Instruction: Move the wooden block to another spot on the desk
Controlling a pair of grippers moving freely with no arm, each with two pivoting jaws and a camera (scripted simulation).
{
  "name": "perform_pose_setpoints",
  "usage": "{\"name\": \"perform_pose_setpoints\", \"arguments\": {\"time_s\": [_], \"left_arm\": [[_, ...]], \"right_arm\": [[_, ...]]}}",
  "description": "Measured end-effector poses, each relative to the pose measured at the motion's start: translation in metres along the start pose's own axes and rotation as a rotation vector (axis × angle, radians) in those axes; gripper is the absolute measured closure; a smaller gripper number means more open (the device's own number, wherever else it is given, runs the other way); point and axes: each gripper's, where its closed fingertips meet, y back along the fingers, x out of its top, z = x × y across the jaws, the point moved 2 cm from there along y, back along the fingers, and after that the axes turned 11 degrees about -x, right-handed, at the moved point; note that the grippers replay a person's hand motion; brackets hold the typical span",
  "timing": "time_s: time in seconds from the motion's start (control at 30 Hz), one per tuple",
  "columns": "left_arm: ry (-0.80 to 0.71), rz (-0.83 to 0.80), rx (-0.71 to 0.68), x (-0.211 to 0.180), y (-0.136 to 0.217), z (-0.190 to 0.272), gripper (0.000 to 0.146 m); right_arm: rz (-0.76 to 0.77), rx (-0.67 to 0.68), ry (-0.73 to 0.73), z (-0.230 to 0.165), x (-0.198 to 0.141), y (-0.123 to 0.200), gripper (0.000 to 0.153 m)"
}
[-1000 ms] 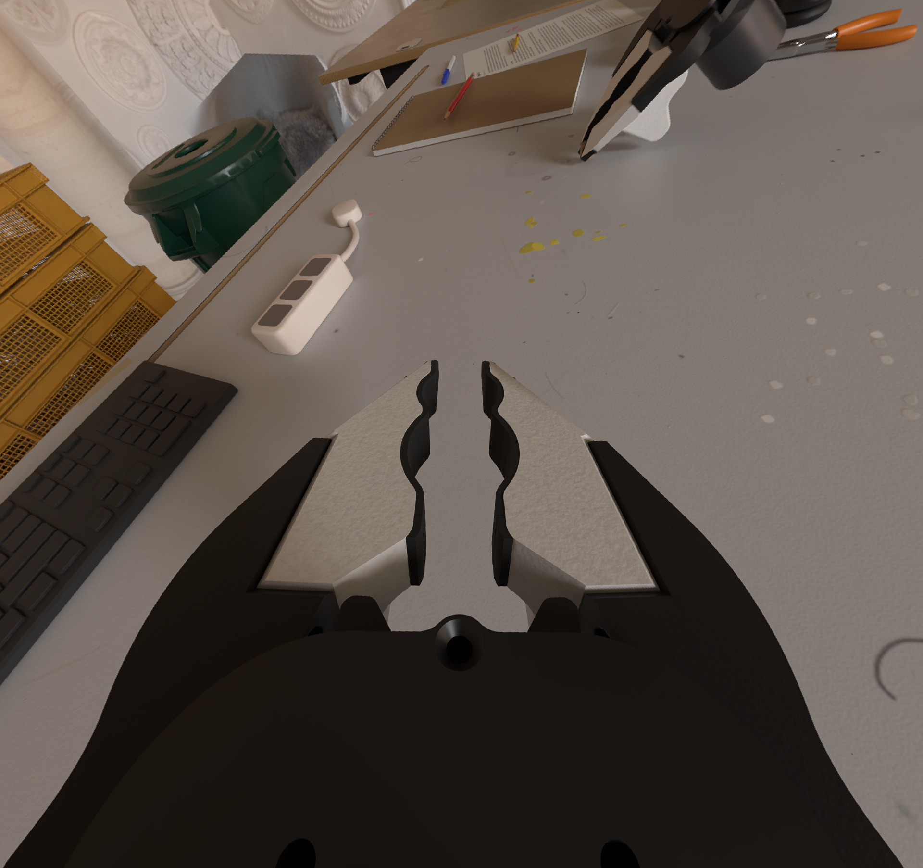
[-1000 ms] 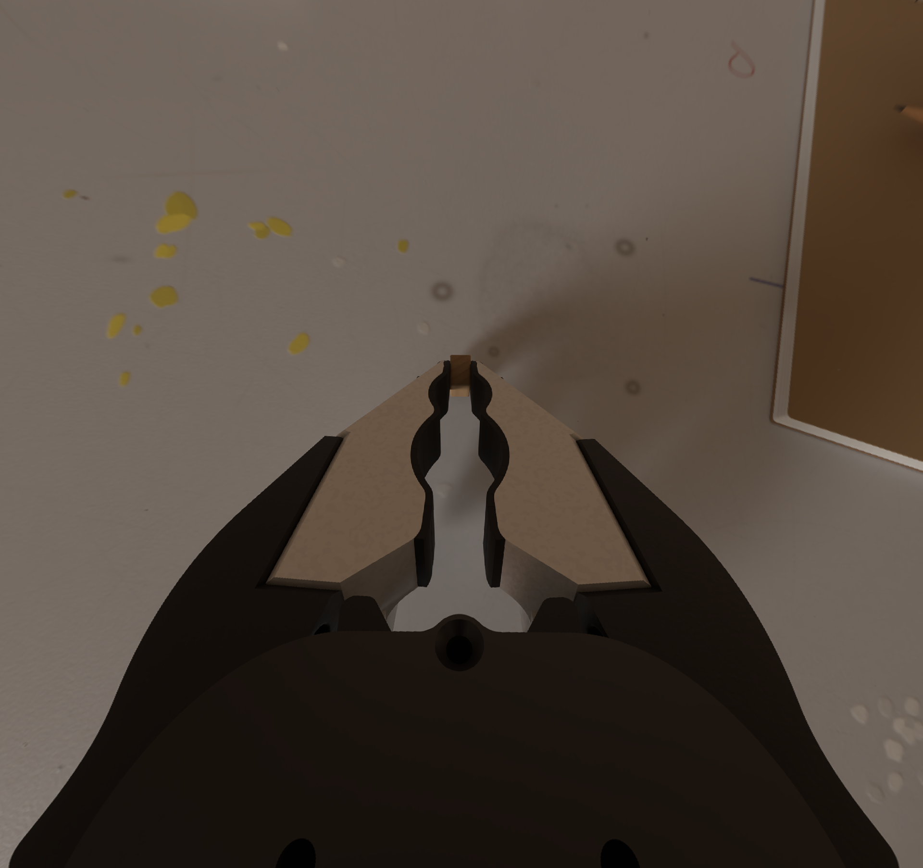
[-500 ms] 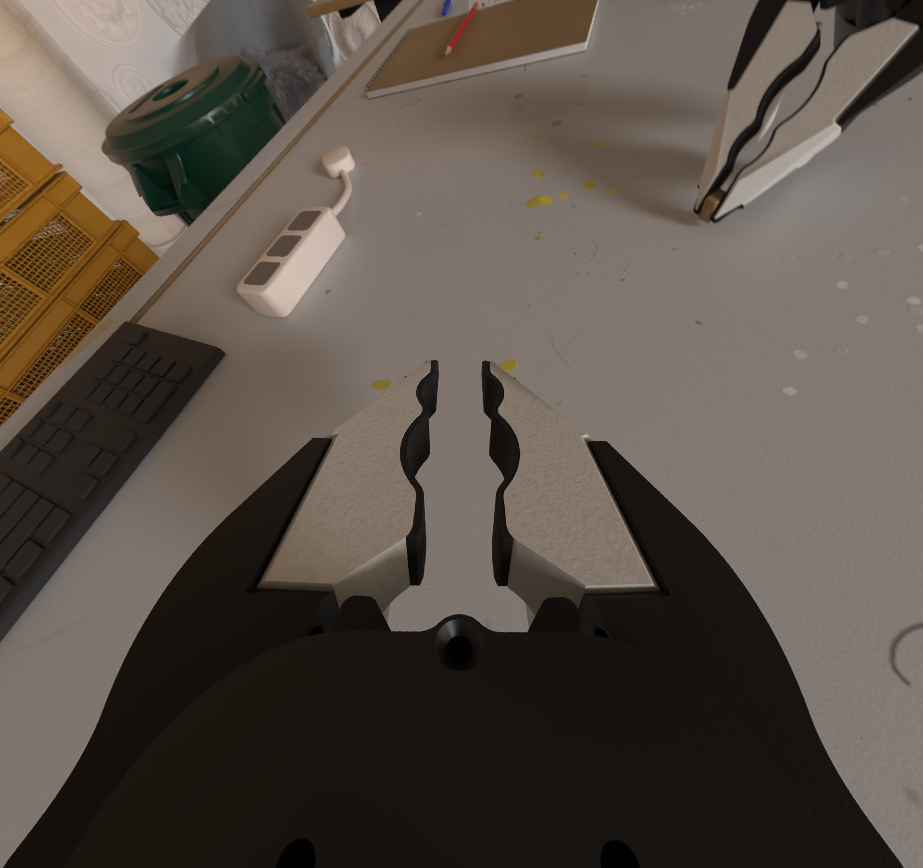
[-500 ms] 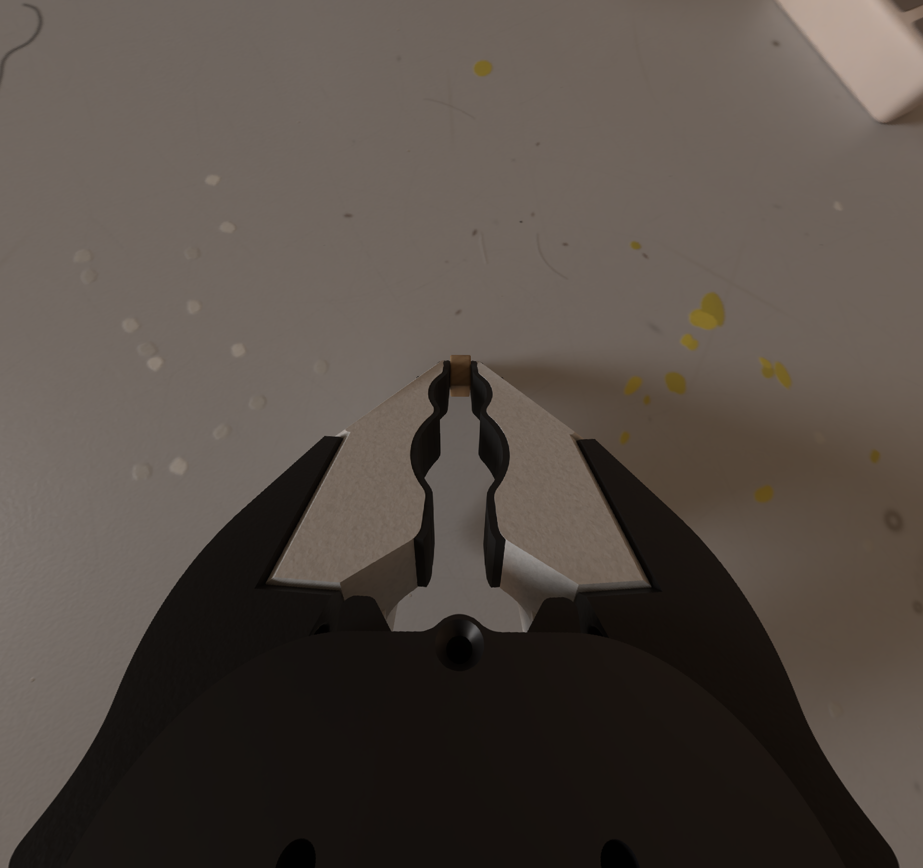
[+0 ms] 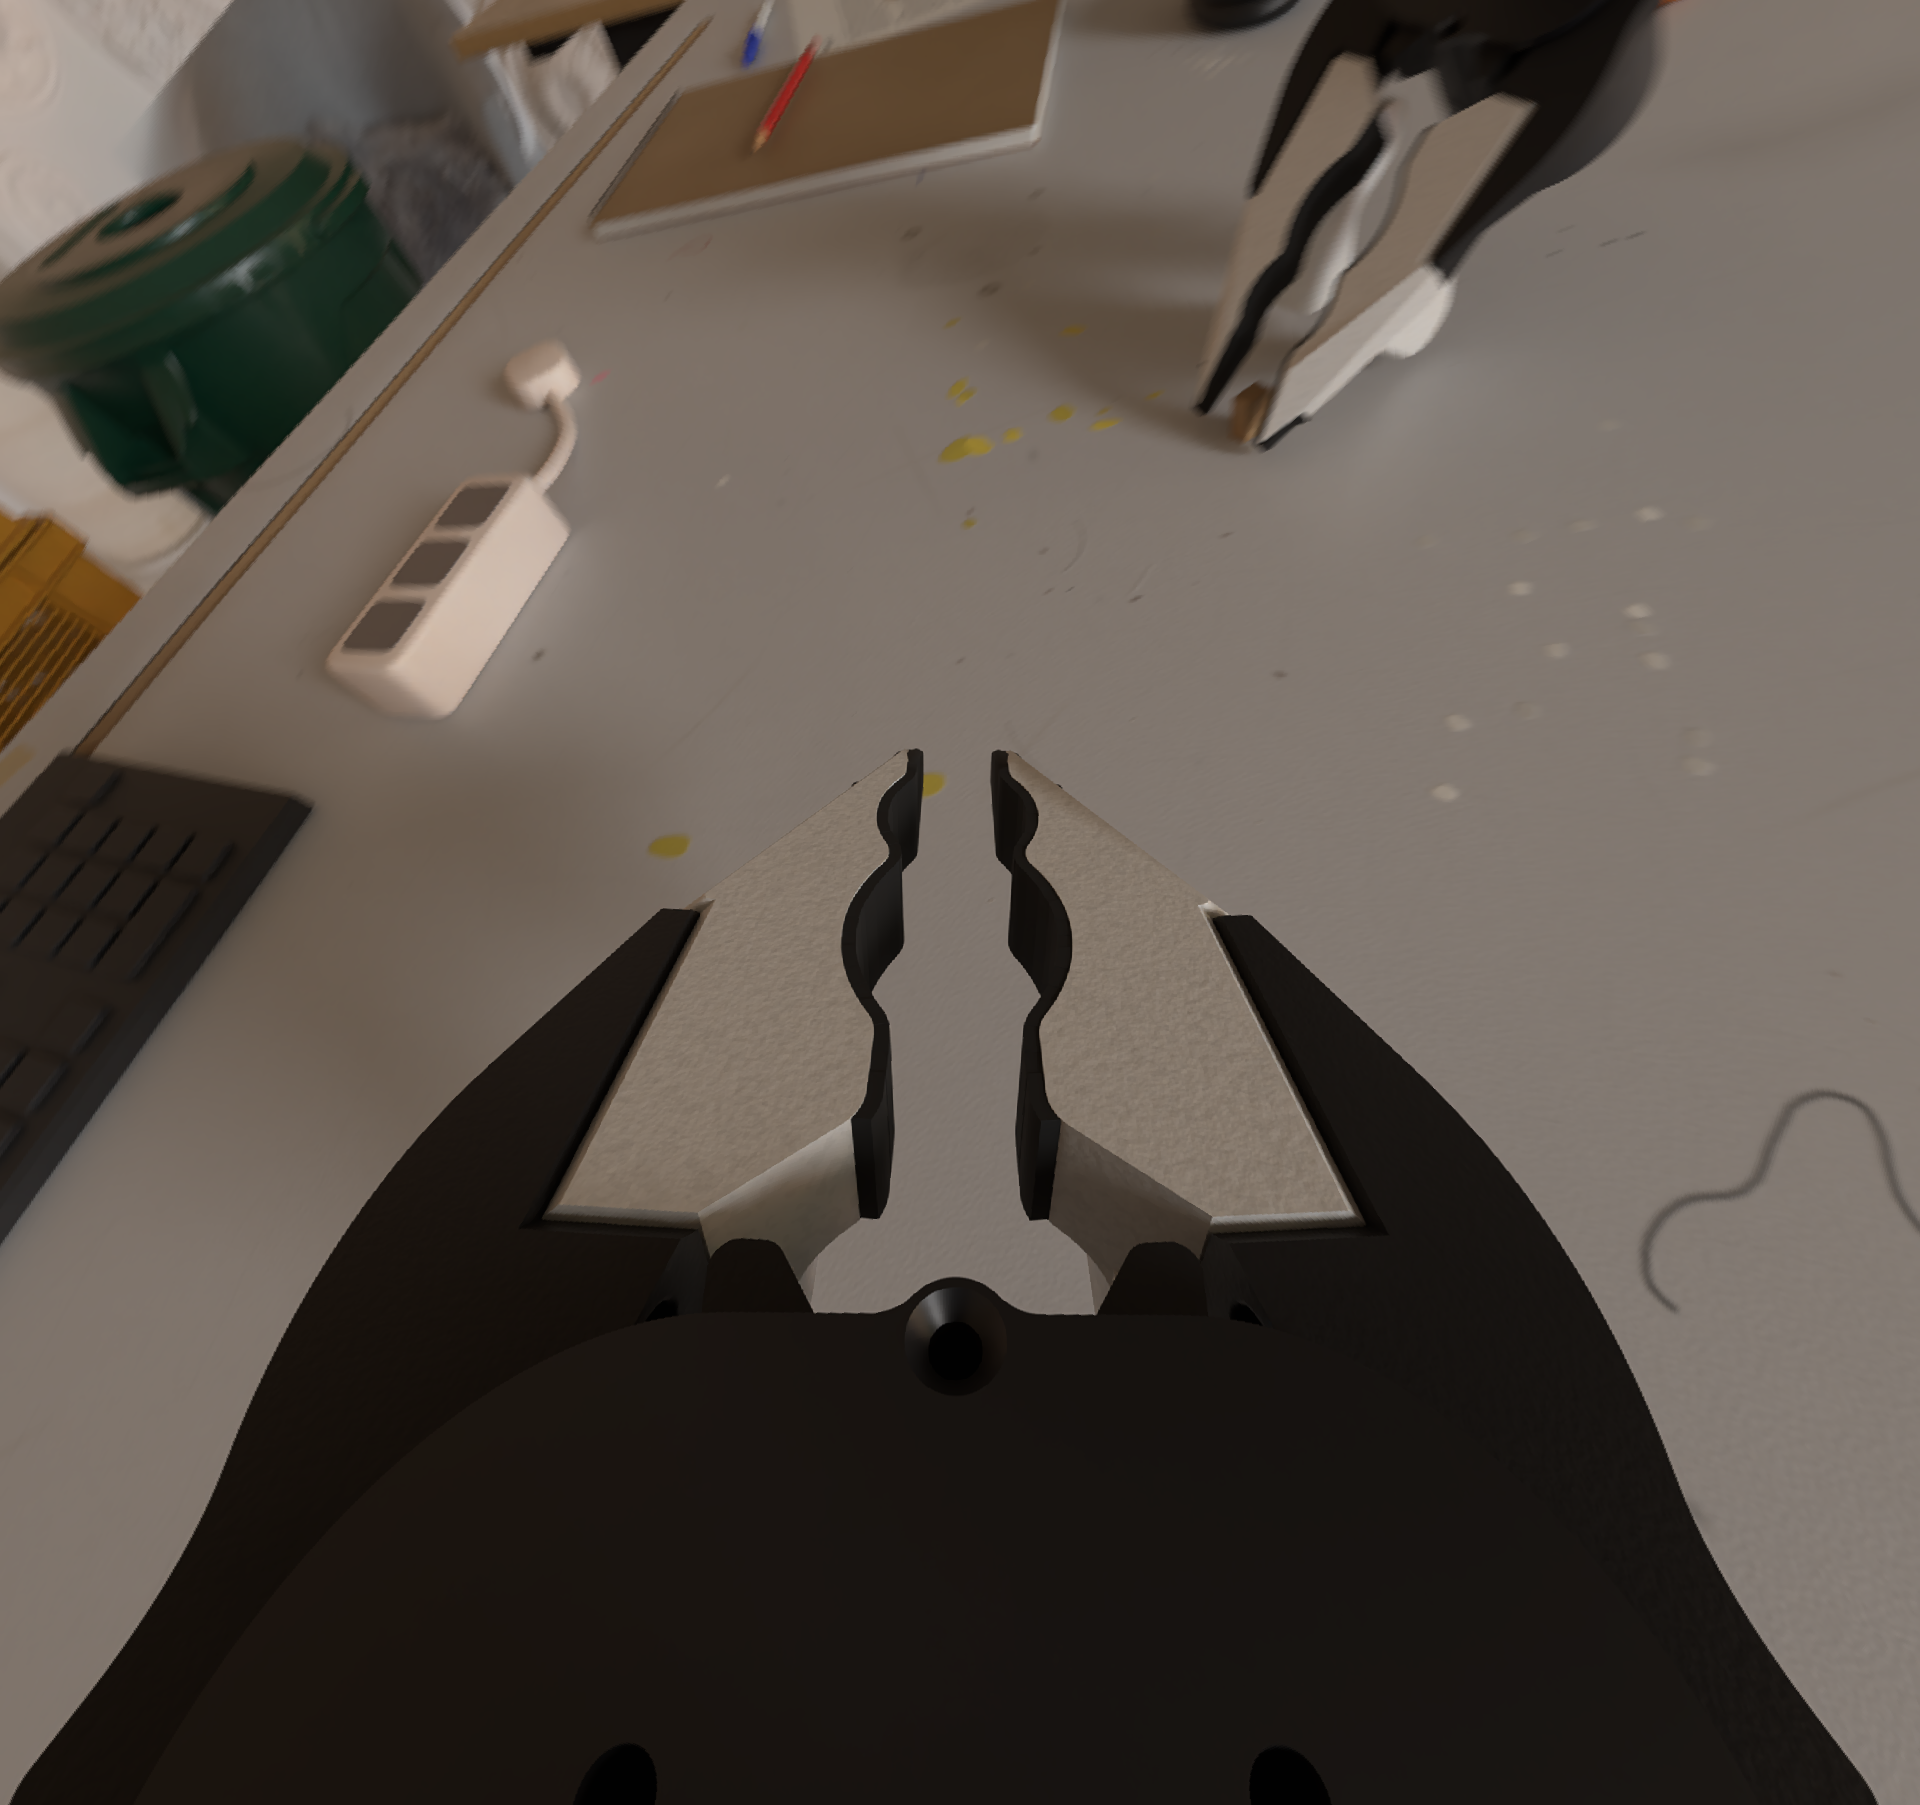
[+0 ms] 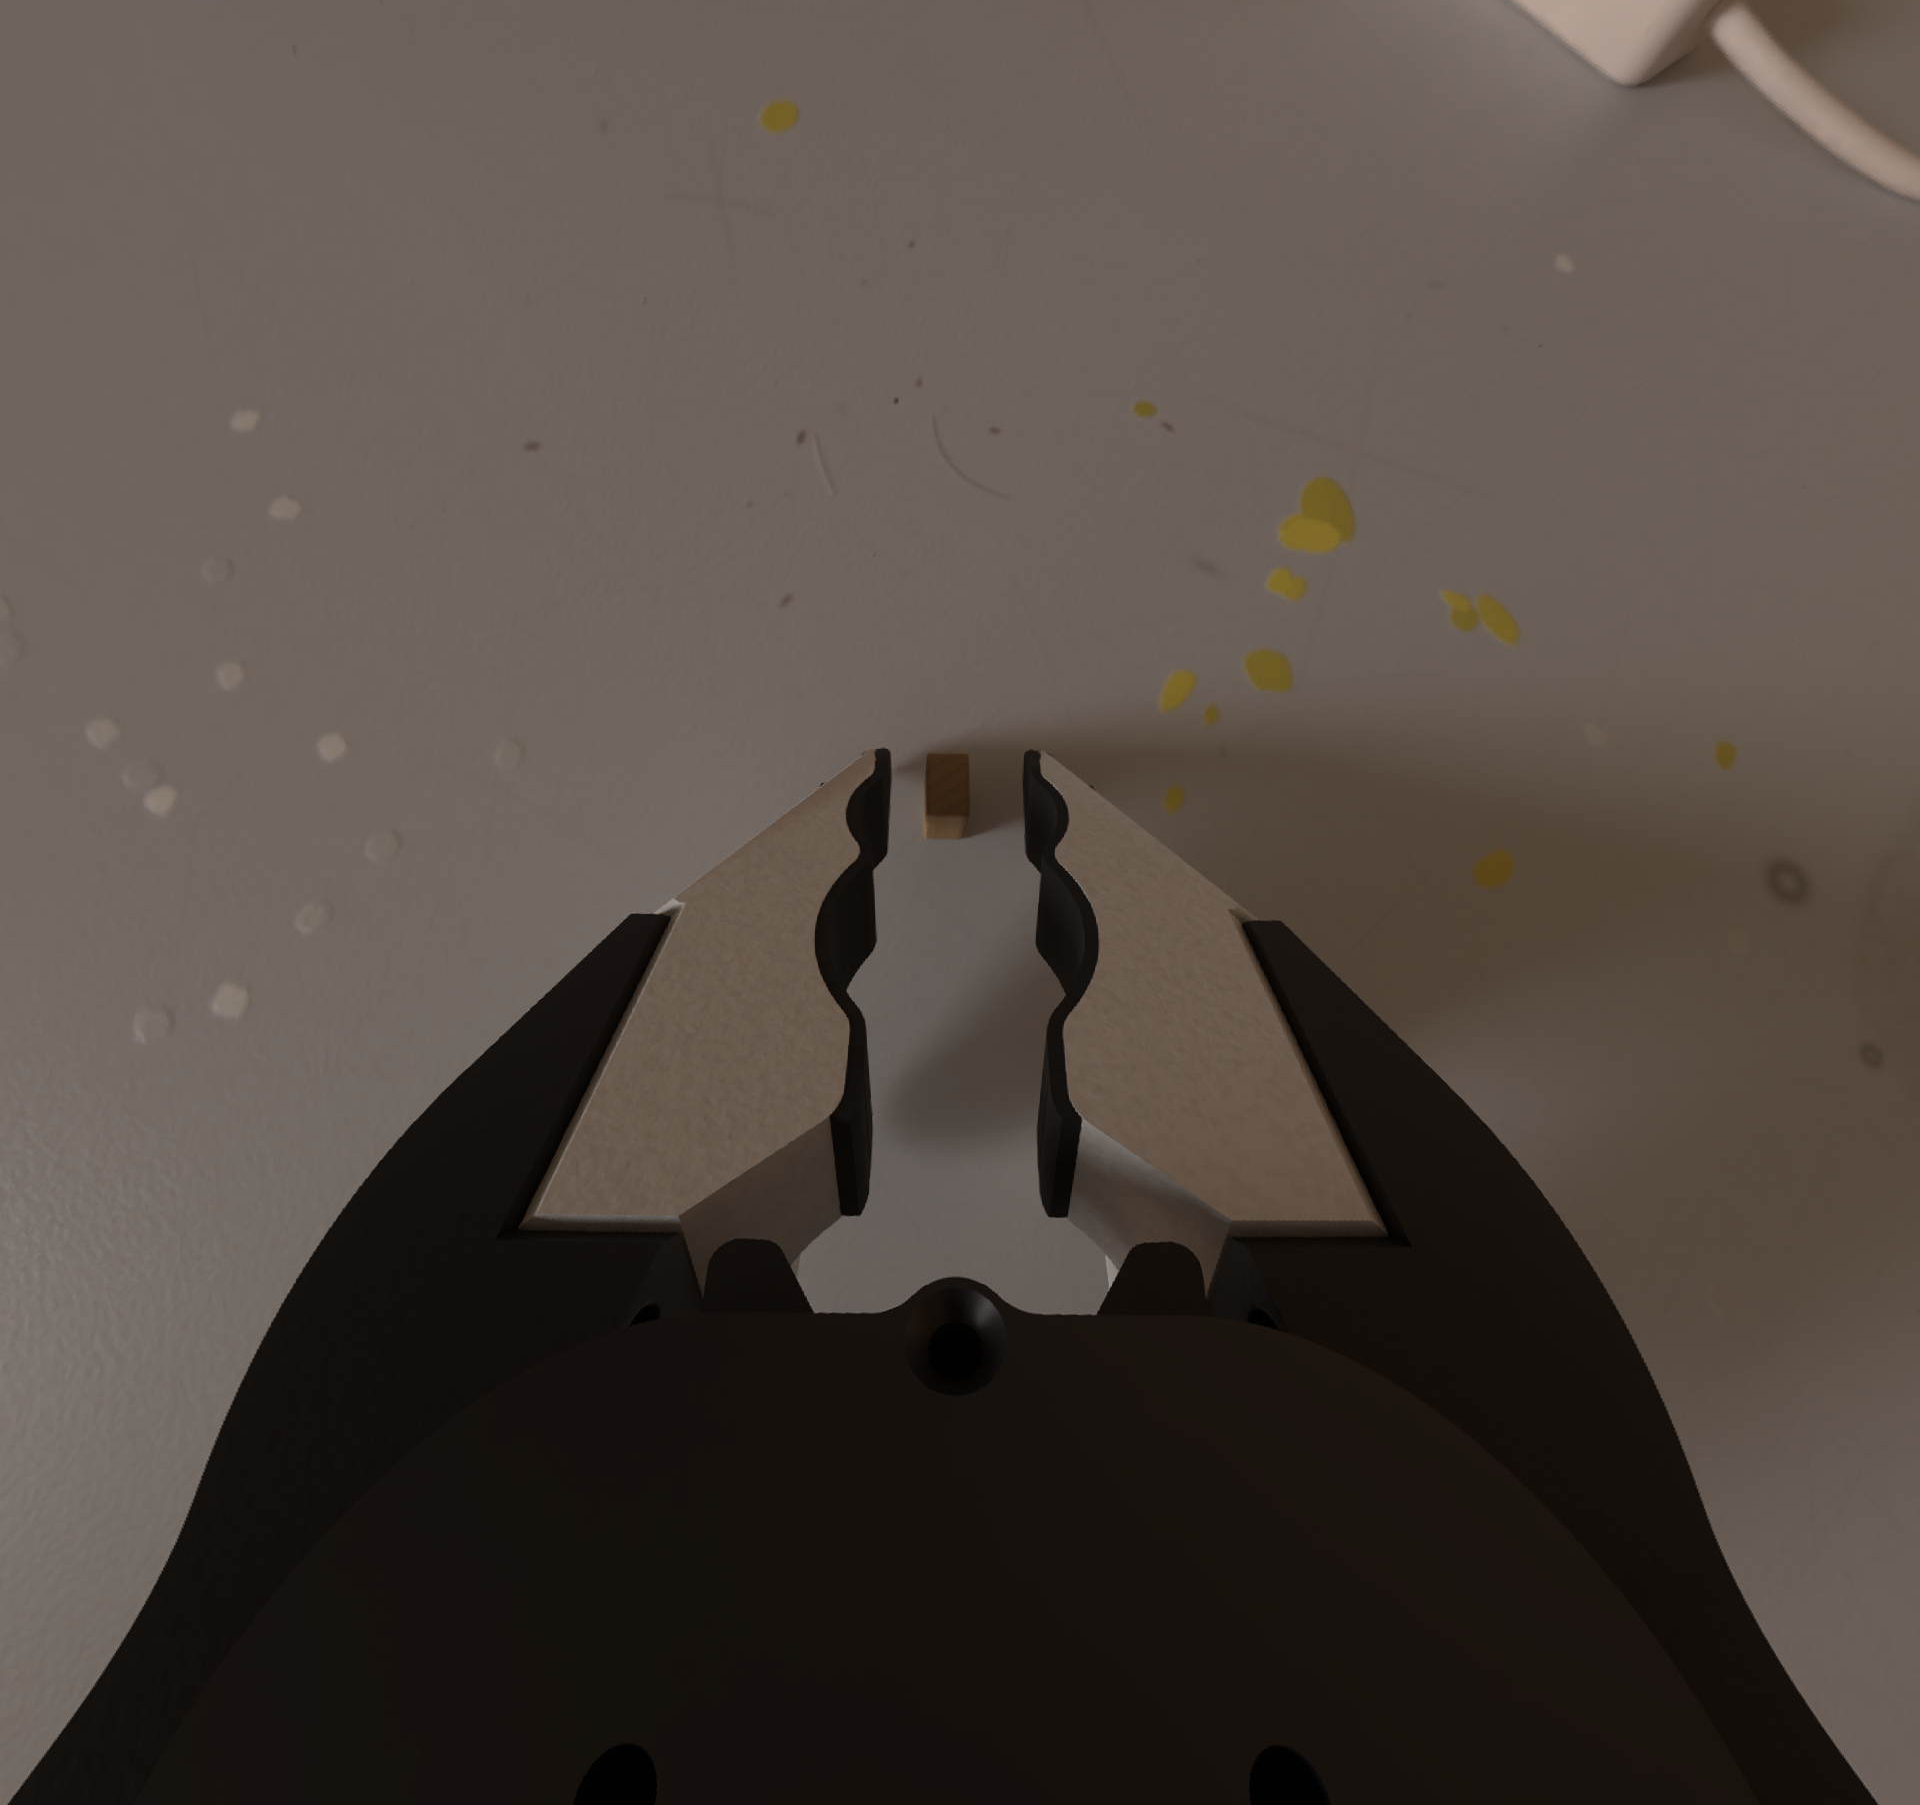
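The small wooden block (image 6: 947, 796) lies on the grey desk between the tips of my right gripper (image 6: 956, 781), apart from both fingers. The right gripper is open, tips close above the desk. In the left wrist view the same block (image 5: 1250, 410) shows at the tips of the right gripper (image 5: 1247, 420) at the far right. My left gripper (image 5: 954, 779) is open and empty, low over the desk's middle.
A white power strip (image 5: 449, 597) and a black keyboard (image 5: 94, 934) lie left. A brown notebook (image 5: 842, 124) with a red pencil lies at the back. A green bin (image 5: 187, 290) stands beyond the desk edge. A dark cable (image 5: 1787, 1173) lies right.
The right gripper has opened and let go of the wooden block, which now rests on the desk between its tips. It also shifted over the desk. The left gripper stayed open.
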Motion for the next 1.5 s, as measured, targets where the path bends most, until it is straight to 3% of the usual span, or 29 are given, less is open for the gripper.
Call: {"name": "perform_pose_setpoints", "arguments": {"time_s": [0.13,0.2,0.43,0.6,0.7,0.8,0.9,0.97,1.07,1.17,1.27,1.5], "left_arm": [[0.014,0.01,-0.159,0.003,-0.008,0.027,0.141],[0.05,-0.045,-0.245,-0.004,-0.021,0.043,0.139],[0.027,-0.259,-0.264,-0.031,-0.068,0.064,0.136],[-0.02,-0.297,-0.226,-0.029,-0.074,0.063,0.137],[0.061,-0.228,-0.225,-0.021,-0.067,0.059,0.137],[0.23,-0.114,-0.277,-0.009,-0.055,0.052,0.138],[0.247,-0.083,-0.251,-0.007,-0.044,0.043,0.138],[0.235,-0.086,-0.23,-0.007,-0.039,0.04,0.138],[0.152,-0.106,-0.107,-0.003,-0.022,0.021,0.138],[-0.047,-0.195,0.189,0.009,0.019,-0.025,0.139],[-0.267,-0.397,0.49,0.006,0.064,-0.078,0.138],[-0.491,-0.663,0.668,-0.036,0.08,-0.134,0.138]], "right_arm": [[0.072,-0.006,-0.052,0.004,0.012,0.007,0.123],[0.107,-0.039,-0.061,0.008,0.018,0.013,0.122],[0.148,-0.001,-0.025,-0.015,0.033,0.014,0.117],[0.141,0.121,0.029,-0.052,0.046,-0.003,0.115],[0.139,0.159,0.104,-0.071,0.054,-0.015,0.118],[0.207,0.026,0.25,-0.072,0.071,-0.02,0.117],[0.266,-0.112,0.403,-0.072,0.09,-0.021,0.122],[0.277,-0.131,0.441,-0.074,0.099,-0.025,0.122],[0.292,-0.102,0.449,-0.07,0.113,-0.031,0.123],[0.297,-0.148,0.501,-0.048,0.135,-0.03,0.123],[0.297,-0.178,0.496,-0.013,0.159,-0.029,0.124],[0.357,0.005,0.246,0.047,0.185,-0.056,0.127]]}}
